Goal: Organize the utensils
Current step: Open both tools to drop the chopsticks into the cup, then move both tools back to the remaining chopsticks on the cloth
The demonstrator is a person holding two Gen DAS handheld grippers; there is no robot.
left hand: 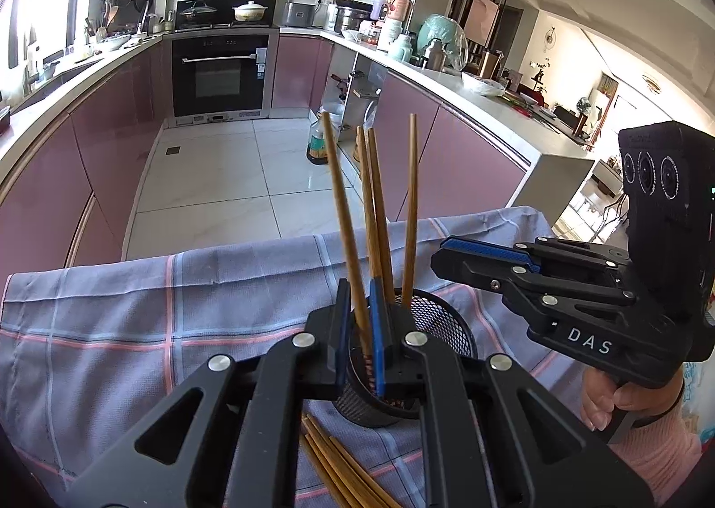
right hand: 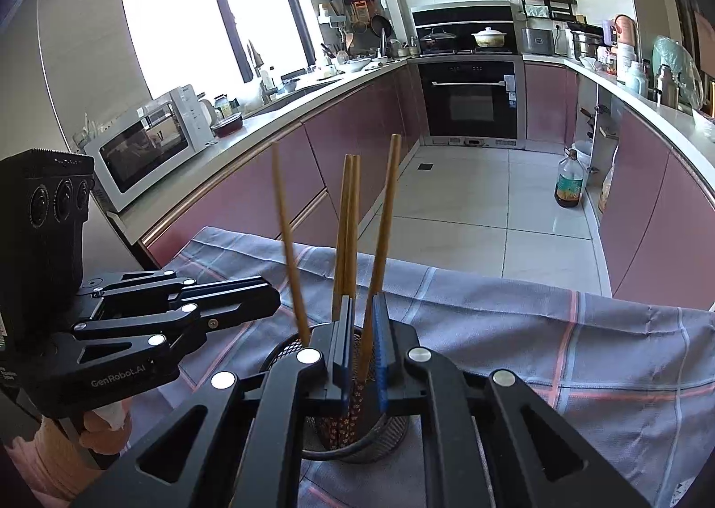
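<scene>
Nearest the left wrist camera, a loose bundle of brown wooden chopsticks (left hand: 333,470) lies flat on the grey-blue checked cloth with pink lines (left hand: 111,329), just in front of the holder's base; these are not yet sorted.

Next, the left gripper (left hand: 359,329) is poised over the near rim of the black wire-mesh cylindrical holder (left hand: 440,313), its blue-padded jaws narrowly parted. One upright chopstick passes through the gap; whether the pads actually press on it cannot be told. In the right wrist view the right gripper (right hand: 363,345) stands likewise over the same holder (right hand: 286,349), jaws a little apart, with one upright chopstick (right hand: 380,239) passing between them; firm contact again cannot be confirmed. Seen side-on from the left camera, the right gripper's fingers look nearly together.

Four wooden chopsticks (left hand: 373,204) already stand in the holder, leaning apart, the middle two close together.

Beyond the cloth lie the white tiled floor (left hand: 214,177), pink cabinet fronts and a black built-in oven (left hand: 221,72).

Judgement: the task is partly done. Four sticks are housed; the bundle on the cloth remains to be lifted and placed in the holder.
</scene>
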